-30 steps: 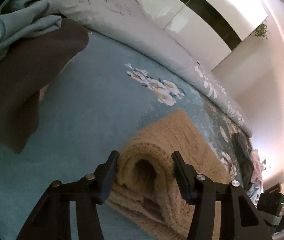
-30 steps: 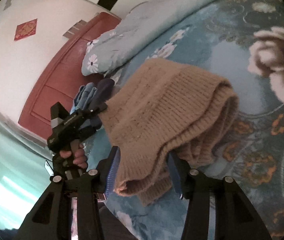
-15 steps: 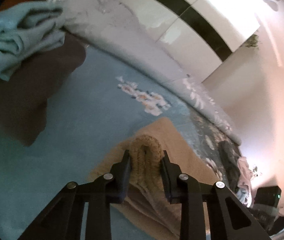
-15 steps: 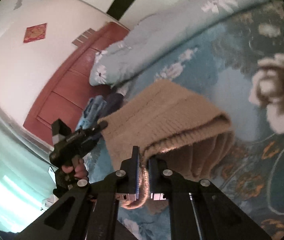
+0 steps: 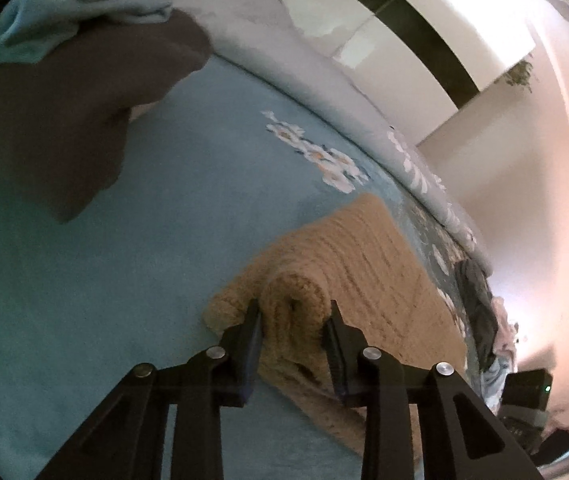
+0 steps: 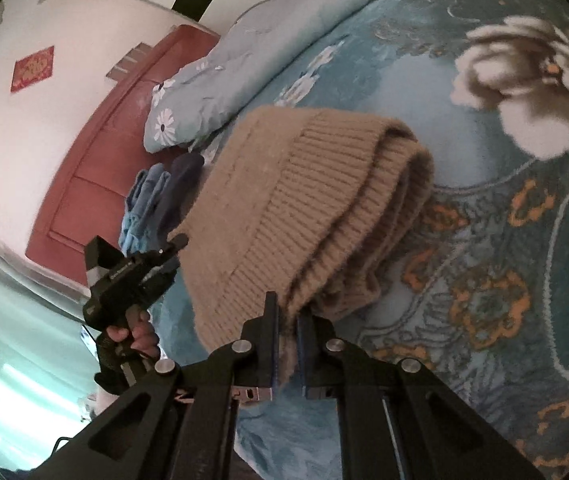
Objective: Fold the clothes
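Jaws of your right gripper (image 6: 287,334) were nearly closed, pinching one corner of the single tan knit sweater (image 6: 284,200). Your left gripper (image 5: 294,320) clamped a rolled fold at the sweater's other end, its jaws easing apart with the knit between them. That sweater lay folded on the floral blue bedspread (image 6: 504,240). Further out you had two more garments, one dark (image 5: 64,120), one light blue (image 5: 76,4), piled together beside one pale quilt (image 5: 284,52).

Home bedroom, floral bedspread (image 6: 484,208), pillow (image 6: 220,92), wooden headboard (image 6: 96,168)
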`<state>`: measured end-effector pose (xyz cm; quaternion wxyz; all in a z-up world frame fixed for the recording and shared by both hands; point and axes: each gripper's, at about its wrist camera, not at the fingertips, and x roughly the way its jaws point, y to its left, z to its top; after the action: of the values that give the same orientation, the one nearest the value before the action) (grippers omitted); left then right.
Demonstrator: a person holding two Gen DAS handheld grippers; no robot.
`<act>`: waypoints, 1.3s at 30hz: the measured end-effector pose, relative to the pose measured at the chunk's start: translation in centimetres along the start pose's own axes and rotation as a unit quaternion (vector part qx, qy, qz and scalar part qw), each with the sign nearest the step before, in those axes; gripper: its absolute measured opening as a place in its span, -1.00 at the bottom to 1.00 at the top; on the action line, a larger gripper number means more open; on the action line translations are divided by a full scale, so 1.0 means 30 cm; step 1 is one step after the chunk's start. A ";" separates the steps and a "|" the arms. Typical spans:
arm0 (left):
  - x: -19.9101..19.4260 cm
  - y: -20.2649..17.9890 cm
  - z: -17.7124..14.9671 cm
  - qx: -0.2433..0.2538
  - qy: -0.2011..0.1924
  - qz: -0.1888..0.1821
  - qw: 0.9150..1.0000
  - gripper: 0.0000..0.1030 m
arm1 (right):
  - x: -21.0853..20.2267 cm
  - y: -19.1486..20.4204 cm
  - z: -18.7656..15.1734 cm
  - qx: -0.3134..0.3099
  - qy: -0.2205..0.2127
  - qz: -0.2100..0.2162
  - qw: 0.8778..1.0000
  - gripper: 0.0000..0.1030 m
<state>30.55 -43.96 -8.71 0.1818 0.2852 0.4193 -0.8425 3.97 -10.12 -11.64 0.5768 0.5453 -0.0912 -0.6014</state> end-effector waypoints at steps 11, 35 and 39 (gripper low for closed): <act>0.005 -0.044 0.134 0.056 0.016 0.013 0.998 0.61 | -0.123 -0.089 -0.043 0.064 -0.081 -0.017 0.995 0.53; 0.122 0.064 0.066 -0.041 0.052 -0.010 0.998 0.36 | 0.060 -0.043 0.042 0.095 -0.062 -0.014 0.993 -0.14; 0.091 0.073 0.034 -0.080 0.049 -0.034 0.995 0.18 | 0.039 -0.021 0.132 0.038 -0.050 -0.013 0.998 -0.21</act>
<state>29.31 -46.24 -11.28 0.1548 0.2961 0.5033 -0.7969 0.89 -12.89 -11.21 0.5423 0.5373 -0.1358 -0.6314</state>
